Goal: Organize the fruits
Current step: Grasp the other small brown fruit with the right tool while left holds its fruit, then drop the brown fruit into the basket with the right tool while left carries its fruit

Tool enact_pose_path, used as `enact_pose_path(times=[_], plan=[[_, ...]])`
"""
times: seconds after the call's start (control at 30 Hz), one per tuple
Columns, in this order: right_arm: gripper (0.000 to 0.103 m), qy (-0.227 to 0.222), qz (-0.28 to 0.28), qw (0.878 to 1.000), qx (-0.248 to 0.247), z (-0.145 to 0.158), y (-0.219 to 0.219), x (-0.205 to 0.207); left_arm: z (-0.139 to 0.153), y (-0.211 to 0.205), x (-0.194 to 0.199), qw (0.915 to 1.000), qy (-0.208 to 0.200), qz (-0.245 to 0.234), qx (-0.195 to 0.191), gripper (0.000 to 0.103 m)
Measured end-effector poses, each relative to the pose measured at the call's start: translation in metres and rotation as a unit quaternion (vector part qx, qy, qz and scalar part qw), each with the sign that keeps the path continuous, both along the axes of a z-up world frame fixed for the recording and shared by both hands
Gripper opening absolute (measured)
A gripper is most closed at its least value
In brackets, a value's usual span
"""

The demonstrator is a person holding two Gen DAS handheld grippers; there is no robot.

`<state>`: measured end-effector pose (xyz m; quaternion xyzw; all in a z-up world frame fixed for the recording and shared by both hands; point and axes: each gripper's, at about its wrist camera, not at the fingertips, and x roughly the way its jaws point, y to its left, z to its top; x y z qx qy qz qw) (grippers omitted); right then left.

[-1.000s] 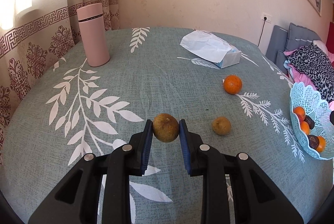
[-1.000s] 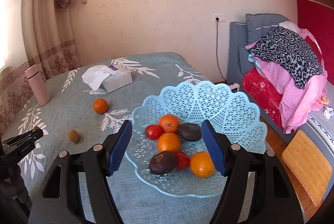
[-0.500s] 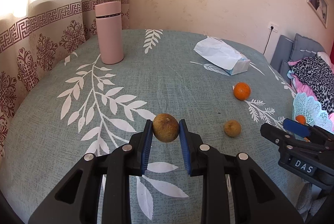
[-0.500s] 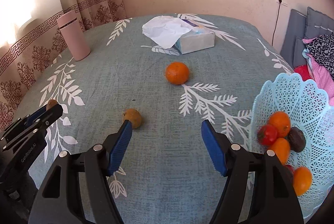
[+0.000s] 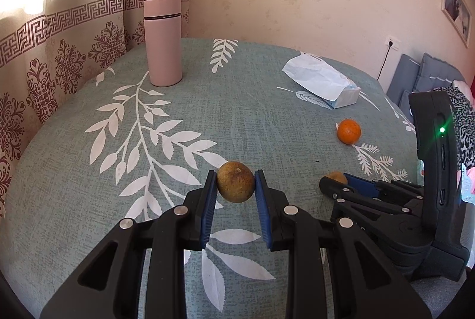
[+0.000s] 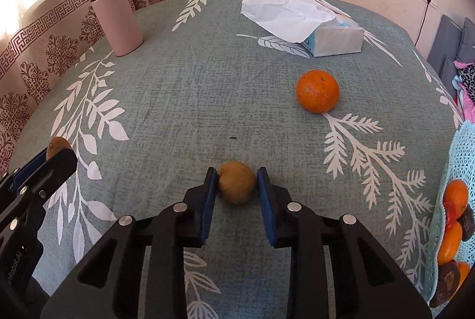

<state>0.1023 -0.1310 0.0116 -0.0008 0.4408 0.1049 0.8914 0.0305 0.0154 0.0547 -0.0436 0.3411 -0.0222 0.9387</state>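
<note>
My left gripper (image 5: 235, 188) is shut on a brown round fruit (image 5: 235, 181) and holds it above the tablecloth. My right gripper (image 6: 237, 185) has its blue pads on both sides of a second brown fruit (image 6: 236, 181) that rests on the cloth. That fruit also peeks out behind the right gripper in the left wrist view (image 5: 336, 177). An orange (image 6: 317, 91) lies further back on the table. The light blue lattice basket (image 6: 463, 158) with oranges and dark fruits sits at the right edge.
A pink tumbler (image 5: 163, 41) stands at the back left. A tissue box (image 6: 335, 35) with a loose white sheet lies at the back. Curtains hang beyond the table's left edge. Cushions and clothes lie at the far right.
My right gripper has swung from the basket to the table and closed around the second brown fruit. My left gripper keeps hold of its fruit and has drifted slightly.
</note>
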Motion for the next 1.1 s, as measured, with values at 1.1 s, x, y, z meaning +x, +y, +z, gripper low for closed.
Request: enact_pose_path(times=[1.1], plan=[[0.027,-0.076,-0.138,0.987,0.03,0.055,-0.117,-0.078,-0.003,-0.021,-0.01,0.9993,-0.007,-0.032,0.018,0.026]])
